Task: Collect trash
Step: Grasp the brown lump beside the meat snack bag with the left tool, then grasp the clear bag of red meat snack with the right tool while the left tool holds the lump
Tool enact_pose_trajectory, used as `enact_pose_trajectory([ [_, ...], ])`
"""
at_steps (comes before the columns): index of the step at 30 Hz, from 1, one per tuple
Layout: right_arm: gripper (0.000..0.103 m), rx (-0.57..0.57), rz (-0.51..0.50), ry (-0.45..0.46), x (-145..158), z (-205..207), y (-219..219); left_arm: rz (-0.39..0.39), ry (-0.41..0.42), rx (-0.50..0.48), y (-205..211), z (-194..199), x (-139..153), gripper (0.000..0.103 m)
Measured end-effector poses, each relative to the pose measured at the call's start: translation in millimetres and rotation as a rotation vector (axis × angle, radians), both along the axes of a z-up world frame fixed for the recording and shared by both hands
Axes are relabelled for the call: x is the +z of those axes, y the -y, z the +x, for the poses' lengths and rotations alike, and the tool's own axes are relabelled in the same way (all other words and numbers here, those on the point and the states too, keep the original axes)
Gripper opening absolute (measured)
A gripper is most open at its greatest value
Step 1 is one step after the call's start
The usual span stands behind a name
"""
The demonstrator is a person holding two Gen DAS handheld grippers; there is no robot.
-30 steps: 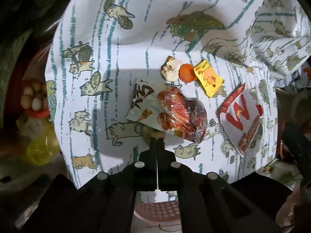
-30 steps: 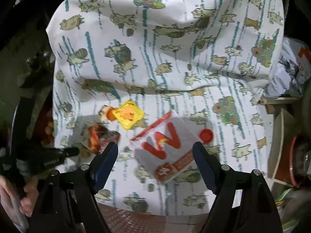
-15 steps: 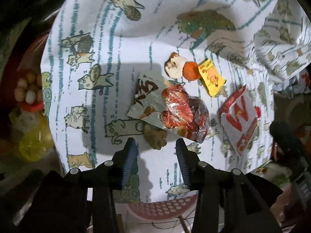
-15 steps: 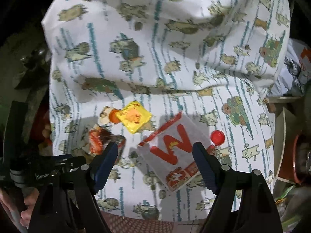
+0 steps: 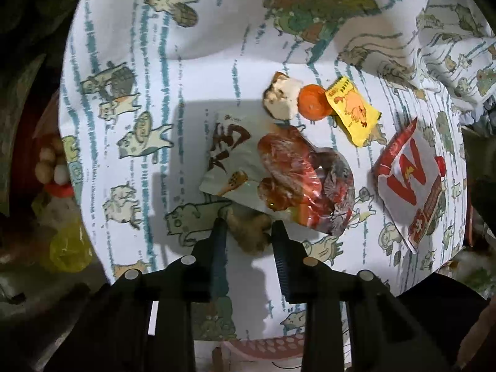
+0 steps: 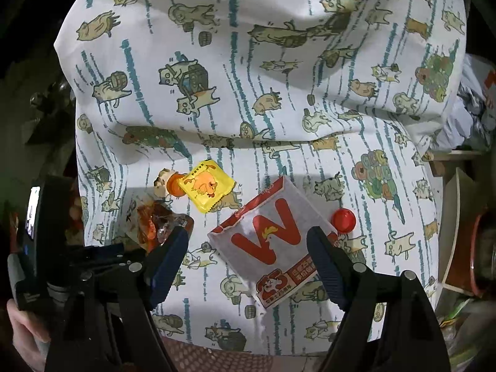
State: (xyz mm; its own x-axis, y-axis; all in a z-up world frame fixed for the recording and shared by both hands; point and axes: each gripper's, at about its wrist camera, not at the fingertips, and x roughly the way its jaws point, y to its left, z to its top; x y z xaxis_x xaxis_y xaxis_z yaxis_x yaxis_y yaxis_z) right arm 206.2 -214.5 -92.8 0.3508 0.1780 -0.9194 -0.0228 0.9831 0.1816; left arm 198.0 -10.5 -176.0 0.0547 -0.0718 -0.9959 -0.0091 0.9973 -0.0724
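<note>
Left wrist view: the left gripper [image 5: 249, 228] has its jaws spread on either side of a brown, lumpy scrap [image 5: 248, 232] on the cat-printed white cloth [image 5: 155, 124]. Just ahead of its tips lies a clear plastic bag of red wrappers [image 5: 307, 183] on a white printed pouch [image 5: 231, 155]. The right gripper [image 6: 249, 245] is spread wide around a white paper packet with a red W [image 6: 272, 241]; a small red bottle cap [image 6: 343, 220] sits just beyond its right finger.
</note>
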Motion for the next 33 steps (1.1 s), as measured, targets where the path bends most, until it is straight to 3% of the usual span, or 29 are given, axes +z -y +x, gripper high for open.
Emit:
enact_pose_trajectory([
  [4, 0.081, 0.032, 0.003, -0.007, -3, 2, -13, -0.013, 0.038, 0.017, -15, -4, 22, 0.028],
  [8, 0.081, 0.108, -0.059, -0.002, -11, 2, -41, 0.052, 0.128, 0.037, -34, -1, 54, 0.028],
  [11, 0.081, 0.218, -0.136, 0.002, -24, -5, -75, 0.117, 0.228, 0.074, -53, 6, 82, 0.028],
  [13, 0.081, 0.307, -0.163, -0.001, -33, -11, -97, 0.105, 0.267, 0.105, -70, 9, 97, 0.028],
  [16, 0.08, 0.44, -0.19, -0.038, -49, -20, -126, 0.053, 0.271, 0.137, -88, 11, 106, 0.028],
  [18, 0.08, 0.475, -0.244, -0.036, -58, -24, -139, 0.06, 0.273, 0.138, -92, 12, 108, 0.028],
  [21, 0.08, 0.5, -0.311, -0.01, -66, -25, -151, 0.064, 0.264, 0.133, -93, 15, 105, 0.029],
  [27, 0.08, 0.476, -0.333, -0.015, -81, -16, -162, 0.063, 0.24, 0.171, -100, 12, 100, 0.029],
  [28, 0.076, 0.474, -0.326, -0.003, -81, -14, -163, 0.066, 0.242, 0.175, -102, 12, 100, 0.029],
  [31, 0.047, 0.469, -0.279, -0.025, -80, -9, -161, 0.06, 0.24, 0.178, -104, 13, 100, 0.029],
  [33, 0.04, 0.468, -0.279, -0.018, -76, -8, -159, 0.053, 0.235, 0.172, -105, 13, 99, 0.029],
])
